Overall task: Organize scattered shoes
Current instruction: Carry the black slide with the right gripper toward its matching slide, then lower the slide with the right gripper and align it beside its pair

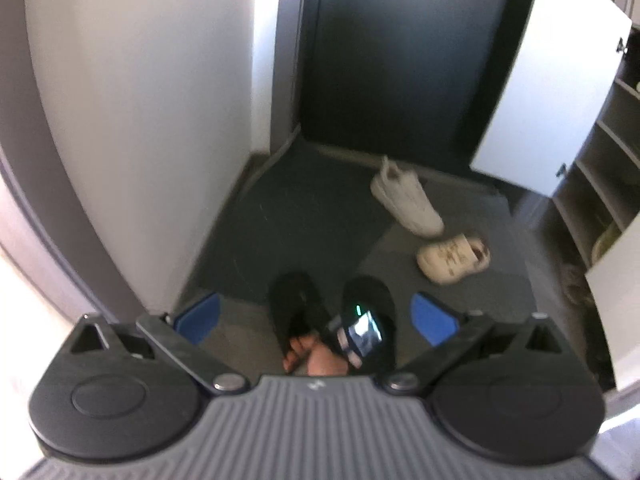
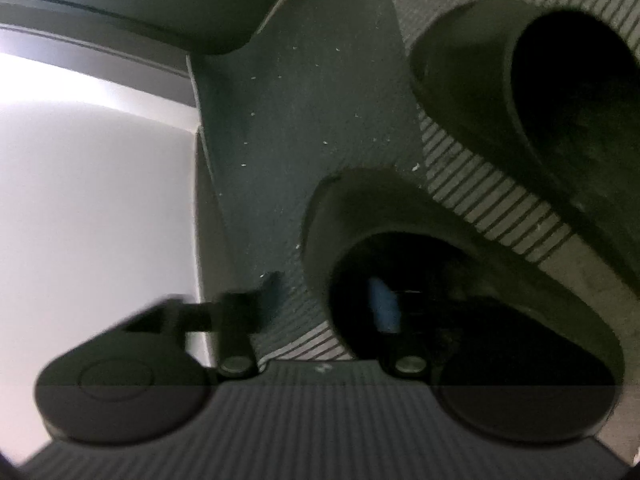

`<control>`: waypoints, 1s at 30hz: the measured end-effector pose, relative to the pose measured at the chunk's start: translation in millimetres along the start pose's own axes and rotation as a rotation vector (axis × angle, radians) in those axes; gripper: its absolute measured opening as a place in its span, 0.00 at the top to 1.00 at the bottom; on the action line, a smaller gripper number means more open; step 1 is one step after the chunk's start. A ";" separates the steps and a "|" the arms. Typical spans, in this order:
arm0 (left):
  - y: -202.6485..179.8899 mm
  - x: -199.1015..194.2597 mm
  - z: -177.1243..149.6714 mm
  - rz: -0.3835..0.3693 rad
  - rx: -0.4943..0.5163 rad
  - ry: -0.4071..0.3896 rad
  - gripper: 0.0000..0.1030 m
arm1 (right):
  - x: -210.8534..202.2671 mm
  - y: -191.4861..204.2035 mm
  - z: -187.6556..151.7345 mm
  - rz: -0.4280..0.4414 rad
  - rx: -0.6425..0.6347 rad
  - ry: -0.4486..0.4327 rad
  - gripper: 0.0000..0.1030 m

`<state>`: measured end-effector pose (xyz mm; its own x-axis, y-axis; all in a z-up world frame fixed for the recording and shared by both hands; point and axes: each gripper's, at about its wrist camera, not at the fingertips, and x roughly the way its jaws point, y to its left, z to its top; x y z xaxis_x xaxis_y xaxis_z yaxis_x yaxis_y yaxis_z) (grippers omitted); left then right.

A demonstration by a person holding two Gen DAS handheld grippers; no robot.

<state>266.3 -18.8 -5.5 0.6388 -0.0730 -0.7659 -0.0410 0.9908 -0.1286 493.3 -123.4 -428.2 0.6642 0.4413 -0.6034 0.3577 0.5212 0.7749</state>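
Note:
In the left wrist view my left gripper (image 1: 316, 316) is open and empty, held high above the entry floor. Below it lie two black slippers (image 1: 294, 304) side by side, with the other hand and its device over the right one (image 1: 370, 300). A white sneaker (image 1: 404, 200) and a cream clog (image 1: 452, 258) lie further right. In the right wrist view my right gripper (image 2: 328, 300) is at the near black slipper (image 2: 400, 216): its blue right pad (image 2: 384, 304) is inside the slipper's opening, the left finger outside the edge. The second slipper (image 2: 560, 100) lies beyond.
An open shoe cabinet with shelves (image 1: 600, 160) and a white door (image 1: 552, 92) stands at the right. A dark entrance door (image 1: 400, 52) is at the back, a white wall (image 1: 140, 120) at the left. A dark mat (image 2: 304, 120) covers the floor.

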 end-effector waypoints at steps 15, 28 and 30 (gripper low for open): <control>-6.4 -12.2 -19.5 -0.048 -0.006 0.061 0.00 | -71.5 2.3 29.9 0.048 -0.281 -0.052 0.32; -24.5 8.7 -17.2 -0.021 0.055 0.070 0.00 | -43.2 7.7 3.9 -0.109 -0.672 0.015 0.32; -26.8 12.6 -17.8 -0.027 0.065 0.079 0.00 | -33.1 13.7 -7.0 -0.166 -0.803 0.036 0.33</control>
<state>261.8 -48.2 -22.8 0.5759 -0.1059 -0.8106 0.0272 0.9935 -0.1105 471.6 -125.8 -399.0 0.6176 0.3283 -0.7147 -0.1384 0.9399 0.3121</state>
